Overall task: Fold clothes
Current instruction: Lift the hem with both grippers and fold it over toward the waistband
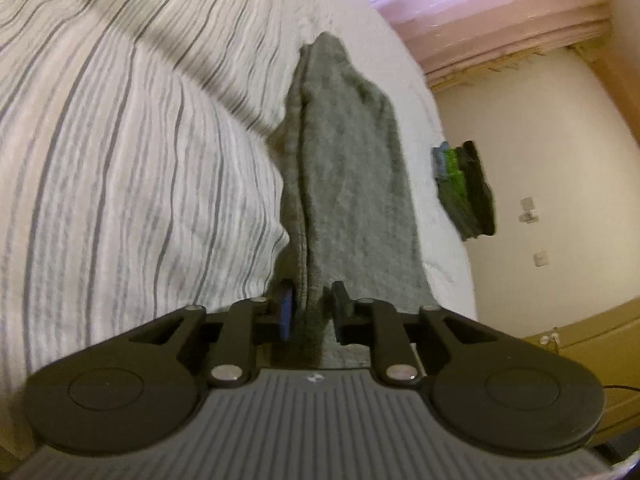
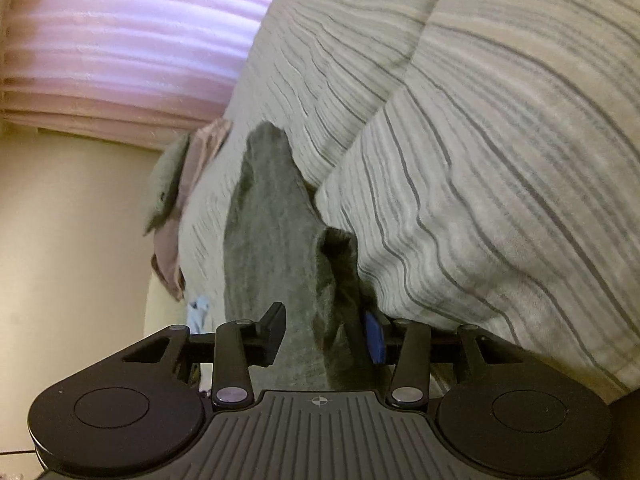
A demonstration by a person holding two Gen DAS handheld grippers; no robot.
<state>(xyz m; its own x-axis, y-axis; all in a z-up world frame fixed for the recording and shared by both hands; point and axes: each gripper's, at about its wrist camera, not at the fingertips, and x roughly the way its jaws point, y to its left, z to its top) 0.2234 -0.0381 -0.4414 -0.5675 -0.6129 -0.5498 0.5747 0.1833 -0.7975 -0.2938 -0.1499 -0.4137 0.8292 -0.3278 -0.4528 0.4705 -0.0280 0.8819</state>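
We are mid-fold on a grey knit garment that lies in a long narrow strip on the bed, just beside the bulge of a striped duvet. Our left gripper has its jaws clamped on the near end of the doubled cloth. Our right gripper has its jaws standing apart, with the garment's other end loose between them and the pads not pressing on it.

We judge that a lengthwise fold is laid down and one end is being let go. The next move probably calls for releasing the left end too, then taking fresh hold to bring one end over the other.

The duvet crowds the strip along one side and could catch an edge. A dark and green stack of clothes sits at the far bed edge, and pink and grey garments hang at the other, by the pink curtain.
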